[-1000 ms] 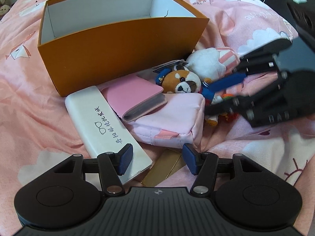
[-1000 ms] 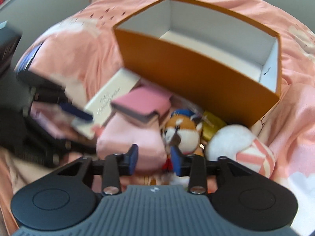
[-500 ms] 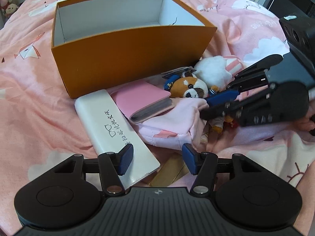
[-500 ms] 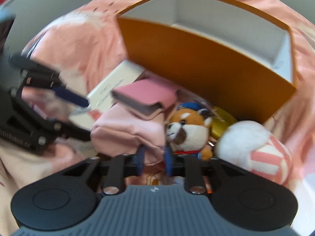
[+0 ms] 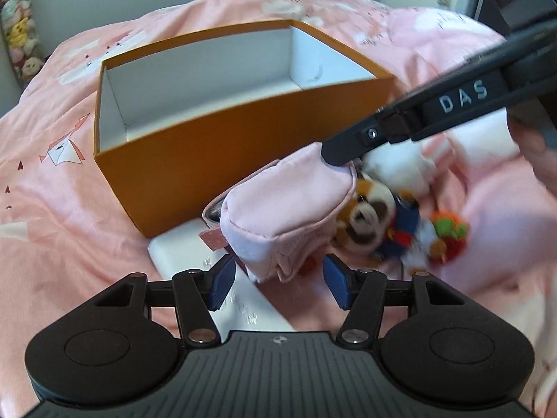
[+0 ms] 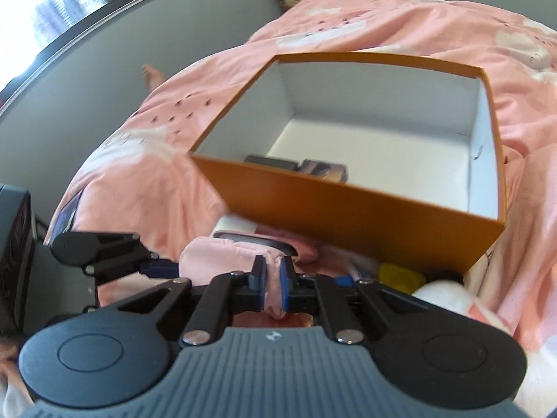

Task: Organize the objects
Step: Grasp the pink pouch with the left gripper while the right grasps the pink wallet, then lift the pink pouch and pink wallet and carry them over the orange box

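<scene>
My right gripper (image 6: pixel 272 287) is shut on the edge of a pink fabric pouch (image 6: pixel 222 256) and holds it lifted just in front of the orange box (image 6: pixel 348 205). In the left wrist view the pouch (image 5: pixel 285 205) hangs from the right gripper's fingers (image 5: pixel 339 151). My left gripper (image 5: pixel 276 284) is open and empty just below the pouch, over a white glasses case (image 5: pixel 195 254). A red-panda plush (image 5: pixel 376 216) and a white plush (image 5: pixel 400 163) lie to the right of the pouch.
The orange box (image 5: pixel 222 149) stands open on the pink bedspread (image 5: pixel 52 191); two dark flat items (image 6: pixel 299 166) lie inside at its near wall. A yellow object (image 6: pixel 400 275) sits by the box's right corner. Grey wall and plush shelf behind.
My right gripper closed on the pink pouch and lifted it up toward the box. The pink wallet that lay on it is now mostly hidden. My left gripper pulled back and rose slightly.
</scene>
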